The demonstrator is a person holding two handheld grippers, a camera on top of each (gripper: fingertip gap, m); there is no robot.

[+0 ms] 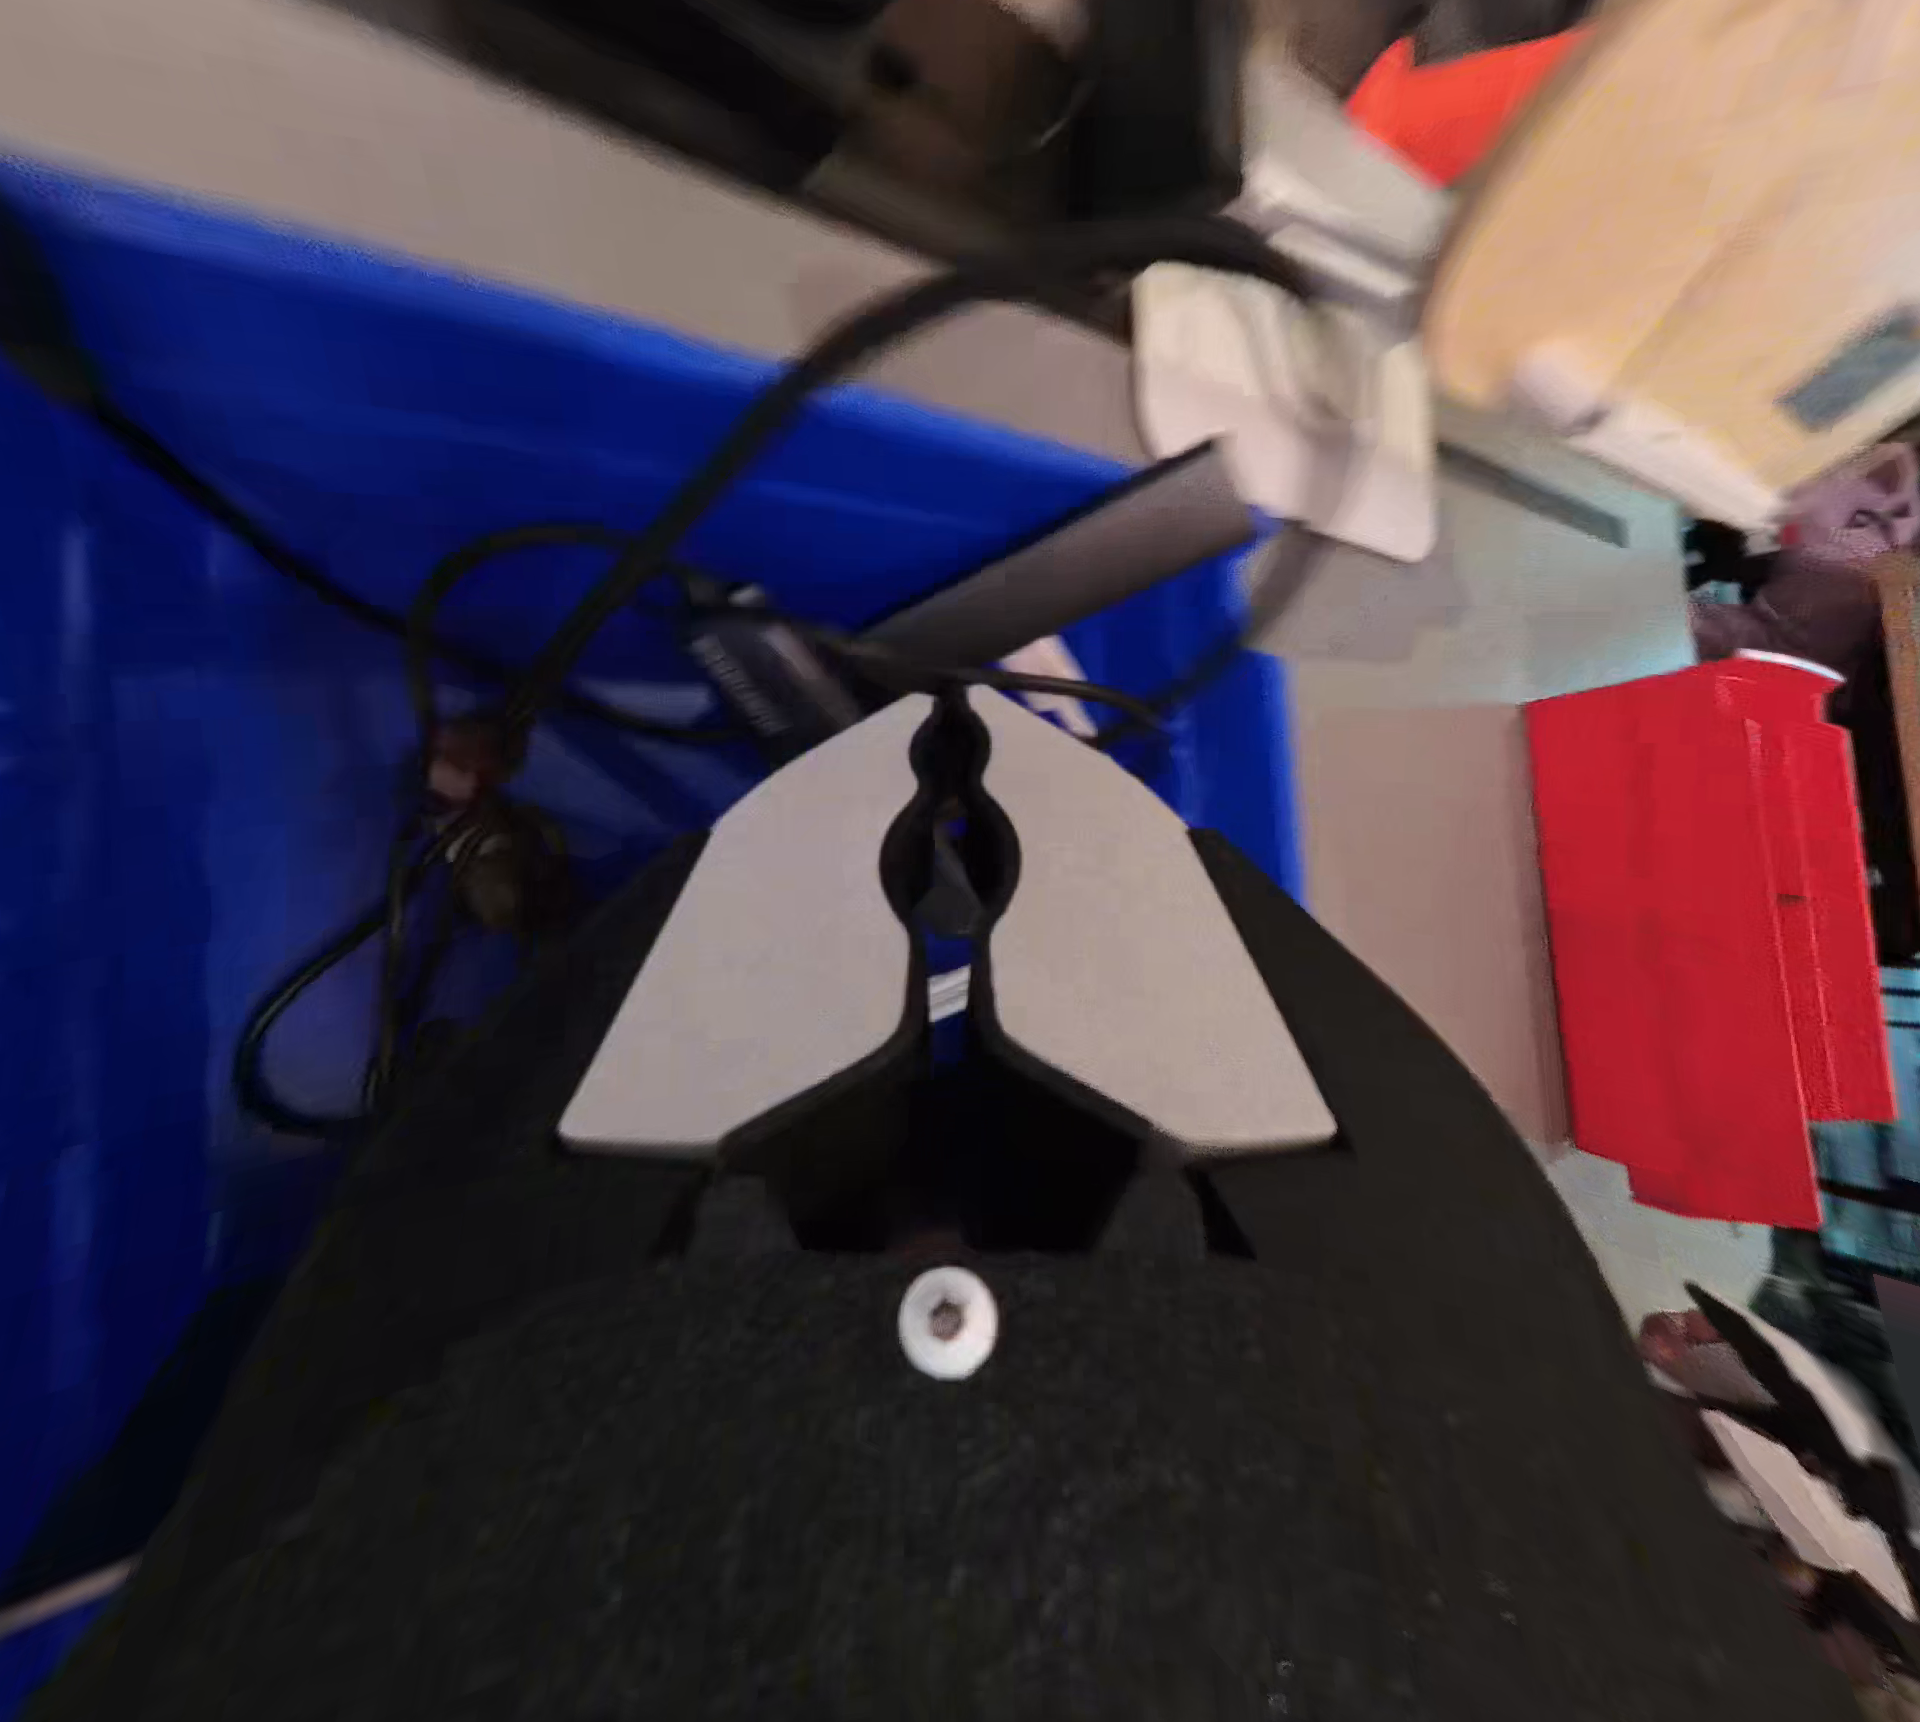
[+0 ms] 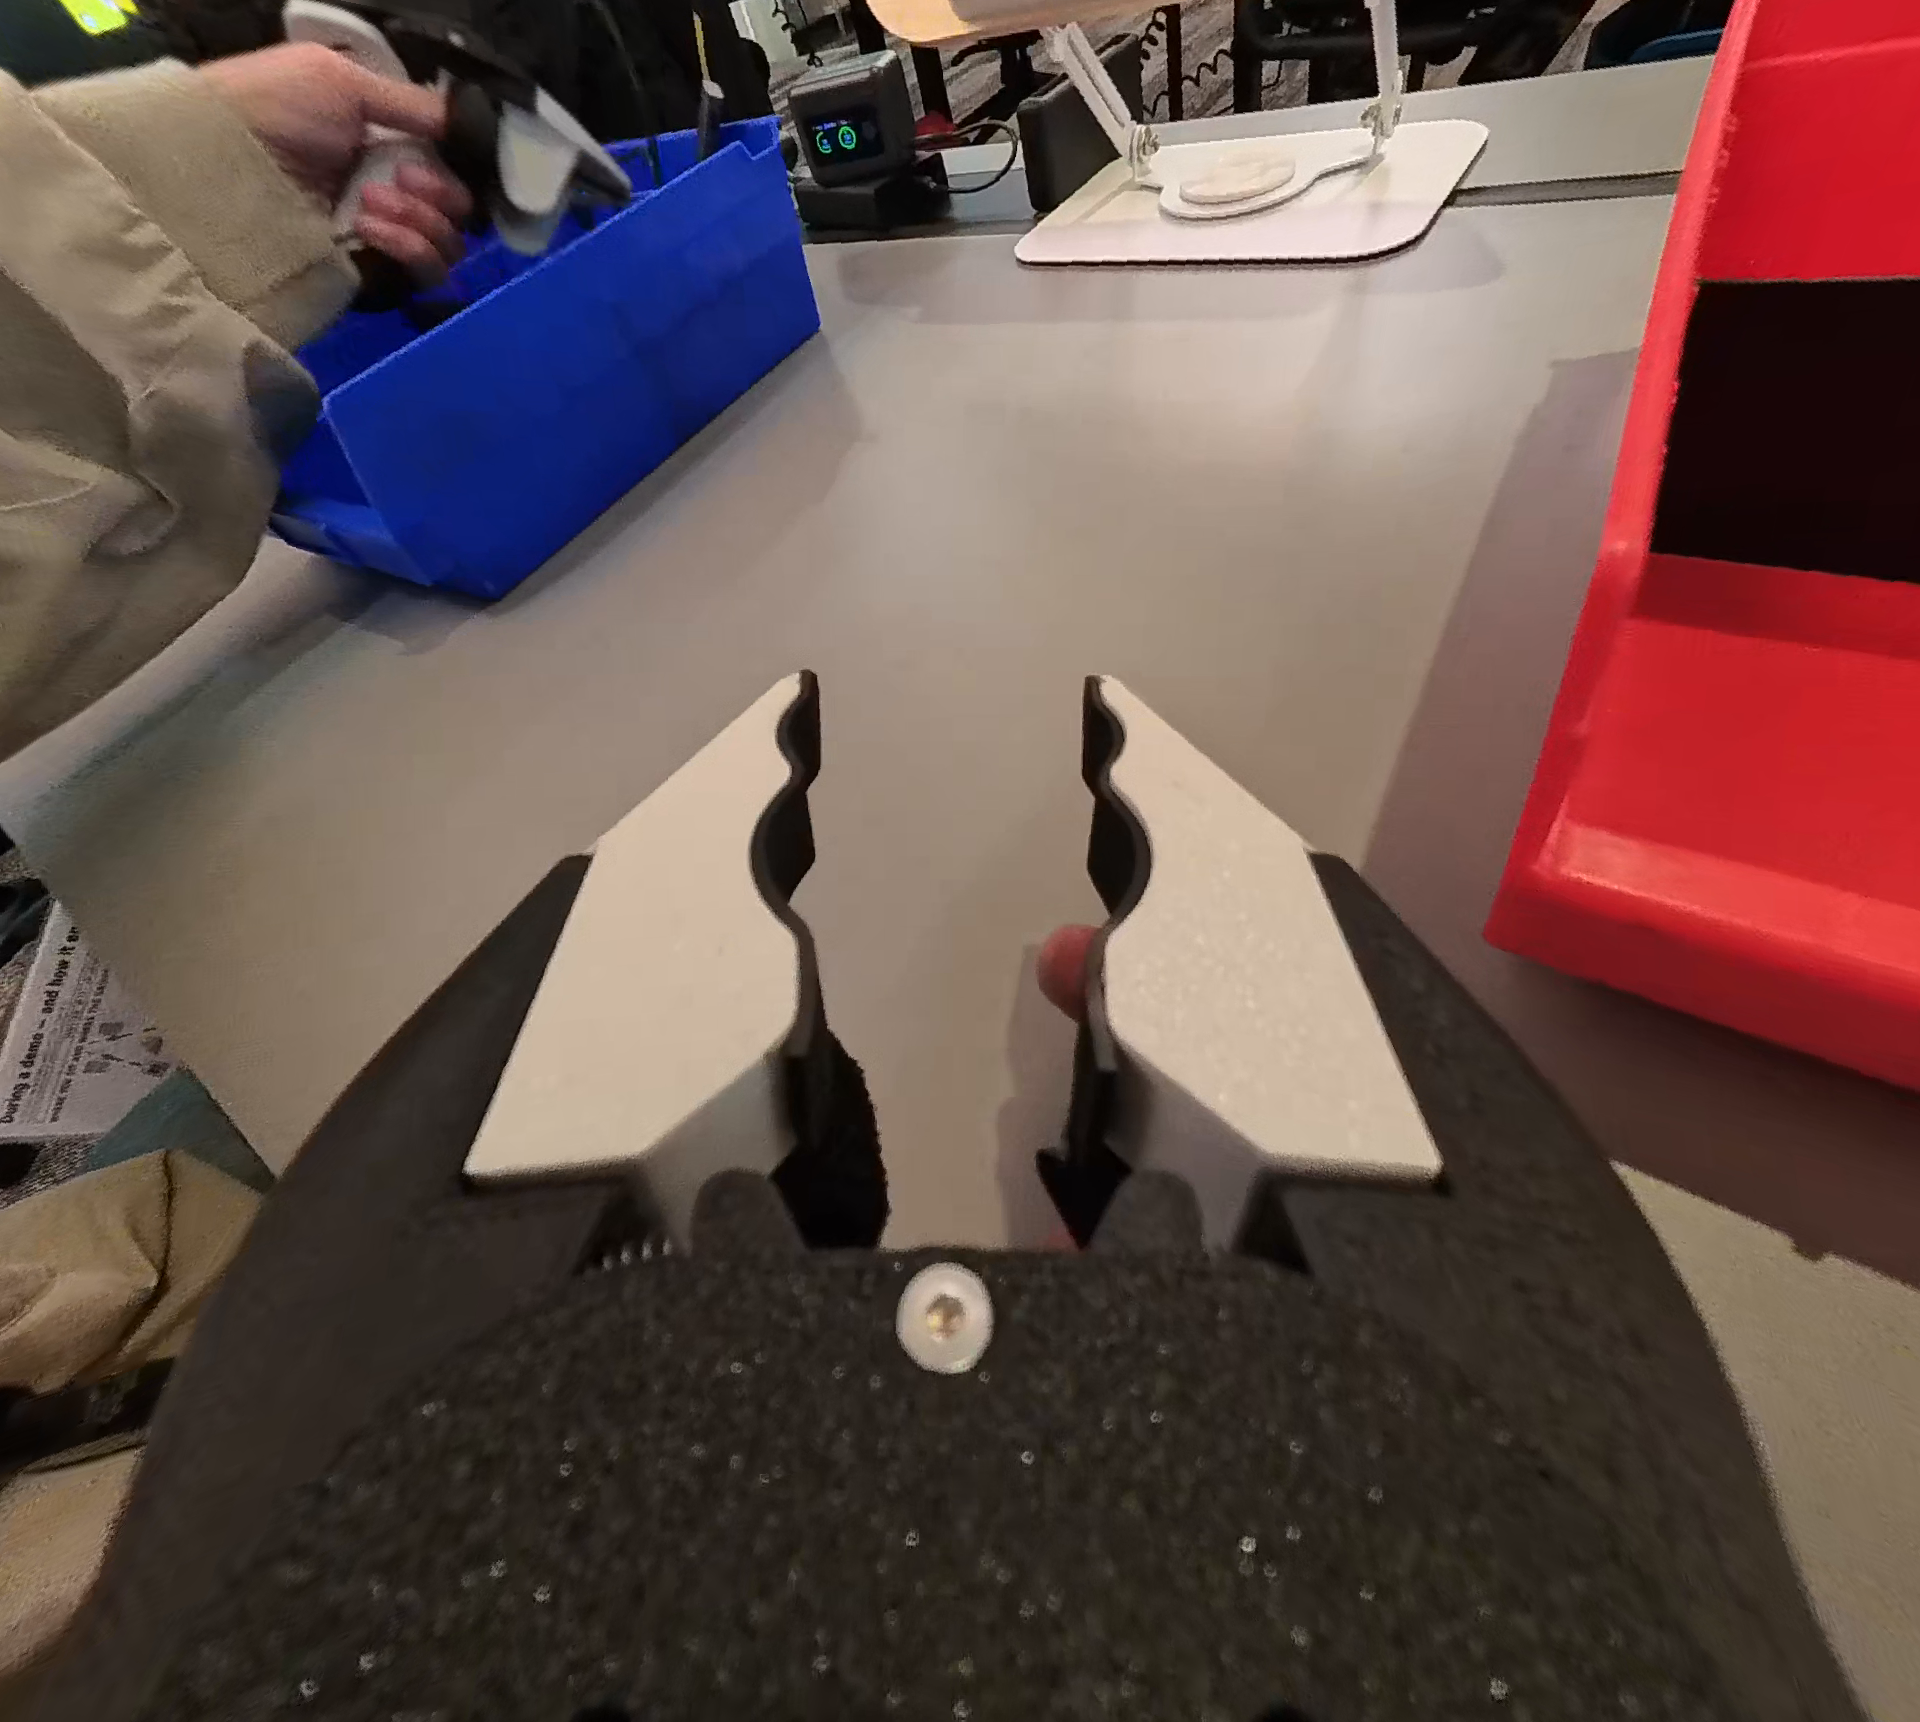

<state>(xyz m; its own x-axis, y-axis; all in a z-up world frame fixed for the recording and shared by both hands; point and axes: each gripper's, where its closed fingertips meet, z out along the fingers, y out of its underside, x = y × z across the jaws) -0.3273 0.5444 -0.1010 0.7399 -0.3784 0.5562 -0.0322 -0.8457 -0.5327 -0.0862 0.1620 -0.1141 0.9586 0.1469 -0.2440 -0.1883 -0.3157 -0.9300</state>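
Observation:
My left gripper (image 1: 948, 706) is shut, its fingertips closed on a thin black cable (image 1: 1081, 690) that runs off to the right from the tip. It hangs over the blue bin (image 1: 260, 529), which holds tangled black cables, a black adapter (image 1: 758, 675) and a dark grey bar (image 1: 1049, 571). The view is blurred. In the right wrist view the left gripper (image 2: 613, 192) sits above the blue bin (image 2: 582, 384). My right gripper (image 2: 951, 685) is open and empty above the grey table (image 2: 987, 477), between the blue bin and the red bin (image 2: 1766, 737).
A wooden board on a white stand (image 2: 1247, 207) is at the table's back. A small black device with a lit screen (image 2: 847, 134) stands behind the blue bin. A person's beige sleeve (image 2: 125, 322) is at the left. The red bin also shows in the left wrist view (image 1: 1704, 924). Spacing between my two grippers at the tips: around 45 cm.

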